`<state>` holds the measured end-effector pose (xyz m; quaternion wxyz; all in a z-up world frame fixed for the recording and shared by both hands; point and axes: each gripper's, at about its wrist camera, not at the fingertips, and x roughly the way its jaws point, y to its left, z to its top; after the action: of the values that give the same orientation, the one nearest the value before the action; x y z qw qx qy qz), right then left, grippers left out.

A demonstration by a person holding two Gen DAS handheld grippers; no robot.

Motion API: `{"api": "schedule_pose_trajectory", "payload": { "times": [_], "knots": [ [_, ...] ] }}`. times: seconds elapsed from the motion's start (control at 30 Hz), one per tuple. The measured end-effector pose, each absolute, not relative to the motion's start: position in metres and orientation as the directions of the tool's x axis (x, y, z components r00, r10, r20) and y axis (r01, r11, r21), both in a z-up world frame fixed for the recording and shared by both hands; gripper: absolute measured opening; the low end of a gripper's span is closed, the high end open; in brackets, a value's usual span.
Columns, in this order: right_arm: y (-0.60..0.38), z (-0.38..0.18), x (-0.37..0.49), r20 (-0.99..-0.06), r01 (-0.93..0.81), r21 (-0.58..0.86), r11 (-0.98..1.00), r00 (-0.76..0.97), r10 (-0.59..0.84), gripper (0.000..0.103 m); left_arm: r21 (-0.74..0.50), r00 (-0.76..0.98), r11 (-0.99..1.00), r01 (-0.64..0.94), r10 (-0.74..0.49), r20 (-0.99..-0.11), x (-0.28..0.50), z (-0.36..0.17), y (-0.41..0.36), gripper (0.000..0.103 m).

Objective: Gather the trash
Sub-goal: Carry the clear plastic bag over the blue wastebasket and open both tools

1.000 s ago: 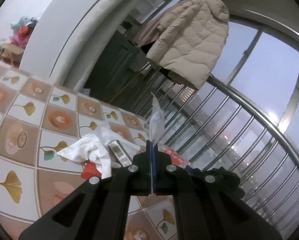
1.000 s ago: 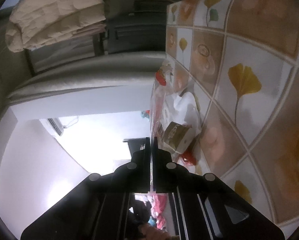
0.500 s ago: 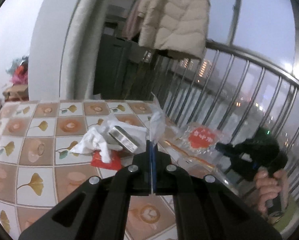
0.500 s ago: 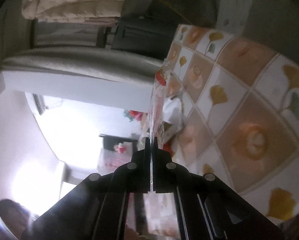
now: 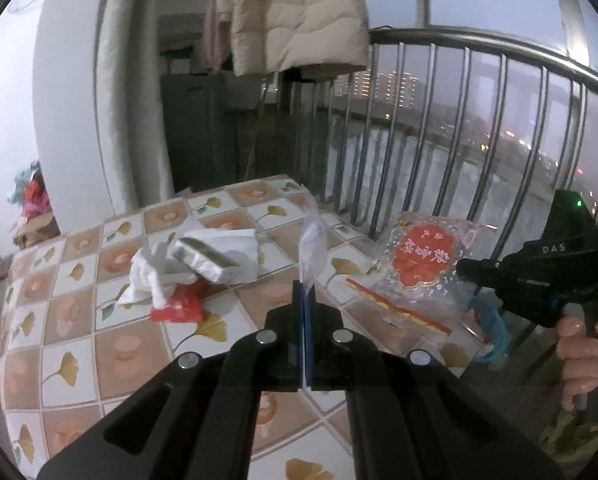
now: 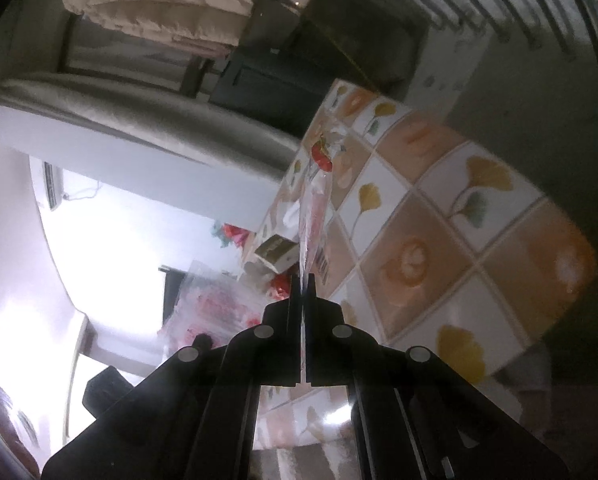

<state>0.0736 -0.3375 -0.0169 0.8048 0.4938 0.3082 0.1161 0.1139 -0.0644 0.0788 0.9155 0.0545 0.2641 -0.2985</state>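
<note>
The left gripper point(image 5: 305, 292) is pinching, with its jaws pressed together, a thin edge of clear plastic film point(image 5: 313, 242) that is standing up above its fingertips. The right gripper point(image 6: 303, 286), seen in its own tilted view, is likewise clamping with closed jaws the rim of the clear plastic bag with a red printed panel and gold strip point(image 6: 317, 200), which is rising edge-on from its tips. In the left wrist view this bag point(image 5: 423, 268) is hanging spread out between the two tools above the right side of the table, with the black right gripper point(image 5: 539, 276) at its far edge and a person's hand point(image 5: 583, 356) wrapping the handle below it; whether the film in the left jaws is part of the same bag cannot be told for sure. The trash is lying on the tabletop covered in a tile-pattern cloth of orange flowers and yellow ginkgo leaves point(image 5: 79, 320): a crumpled white tissue pile point(image 5: 151, 276), a small rectangular box with a dark olive face and white sides point(image 5: 205, 258) resting on the tissue, and a flat red wrapper point(image 5: 179, 308) just beside the pile toward the camera. Beyond the table a metal balcony railing point(image 5: 479, 128) is running across, and a beige quilted coat point(image 5: 299, 12) is hanging above it.
</note>
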Motion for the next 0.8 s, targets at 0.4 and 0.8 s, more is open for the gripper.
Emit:
{"api": "schedule_pose_trajectory", "payload": {
  "times": [0.4,0.8],
  "knots": [
    [-0.425,-0.002,-0.005,-0.323,0.181,0.874,0.45,0.91,0.261,0.0,-0.102,0.556,0.668,0.737,-0.686,-0.47,0.103,0.114,-0.143,0.0],
    [-0.536,-0.07,-0.096,-0.38,0.38,0.9,0.214,0.924,-0.041,0.0,-0.276,0.174,0.4,0.874,-0.789,-0.589,0.095,0.088,-0.319,0.0]
  ]
}}
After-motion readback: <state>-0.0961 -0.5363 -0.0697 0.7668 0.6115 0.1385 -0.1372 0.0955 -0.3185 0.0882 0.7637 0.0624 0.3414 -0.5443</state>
